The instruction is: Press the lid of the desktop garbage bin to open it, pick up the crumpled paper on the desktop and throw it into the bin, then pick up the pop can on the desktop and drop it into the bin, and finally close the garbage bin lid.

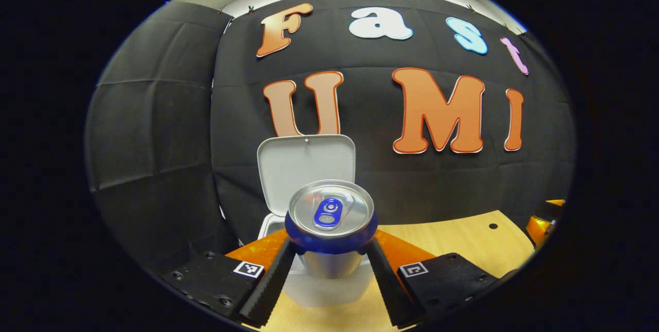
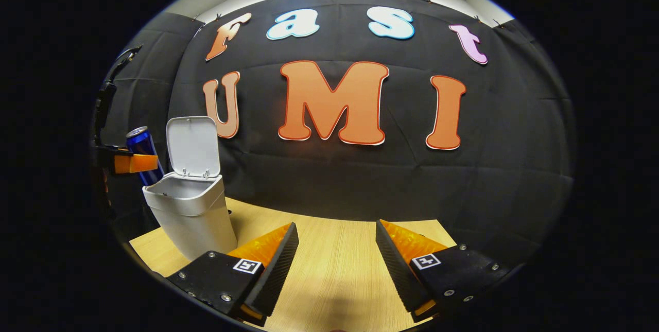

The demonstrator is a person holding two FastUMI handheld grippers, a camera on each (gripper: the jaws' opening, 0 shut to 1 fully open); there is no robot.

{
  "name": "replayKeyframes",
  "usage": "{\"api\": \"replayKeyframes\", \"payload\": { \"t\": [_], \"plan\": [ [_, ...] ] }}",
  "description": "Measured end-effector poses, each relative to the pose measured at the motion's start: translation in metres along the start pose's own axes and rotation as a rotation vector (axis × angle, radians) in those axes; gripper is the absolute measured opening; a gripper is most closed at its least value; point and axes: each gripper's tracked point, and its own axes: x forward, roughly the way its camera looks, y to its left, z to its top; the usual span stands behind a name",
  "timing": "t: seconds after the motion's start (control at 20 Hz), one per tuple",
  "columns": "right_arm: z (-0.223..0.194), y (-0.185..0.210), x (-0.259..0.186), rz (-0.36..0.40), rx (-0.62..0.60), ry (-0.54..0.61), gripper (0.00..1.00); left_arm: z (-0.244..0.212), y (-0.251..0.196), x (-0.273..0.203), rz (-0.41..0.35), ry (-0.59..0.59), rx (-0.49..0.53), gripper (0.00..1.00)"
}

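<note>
Two hand-held grippers, left [image 1: 329, 265] clamping upright pop can [image 1: 330, 229] beside open-lidded bin [image 2: 190, 208], right [image 2: 337, 265] spread wide above table [image 2: 334, 270]

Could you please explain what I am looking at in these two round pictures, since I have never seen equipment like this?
There is no robot arm here: a person holds a two-finger gripper in each hand, and a fisheye camera rides on each one, looking forward along its jaws.

In the left gripper view, the left gripper is shut on a blue and silver pop can, held upright. Just behind it stands a white desktop garbage bin with its lid swung up and open.

In the right gripper view, the right gripper hangs open and empty over the wooden table. Farther off on the left, you see the same bin, lid up, and the other gripper holding the can beside it, near the height of the bin's rim.

I see no crumpled paper on the table.
</note>
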Motion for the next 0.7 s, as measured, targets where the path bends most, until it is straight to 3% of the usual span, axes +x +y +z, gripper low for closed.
{"api": "replayKeyframes", "payload": {
  "t": [0.35, 0.7],
  "plan": [
    [-0.003, -0.022, -0.006, -0.076, -0.002, 0.01, 0.9, -0.016, 0.019, 0.076, 0.019, 0.029, 0.026, 0.8],
    [-0.01, -0.037, -0.009, -0.138, 0.01, 0.029, 0.9, -0.038, 0.018, 0.108, 0.007, 0.066, 0.014, 0.83]
  ]
}}
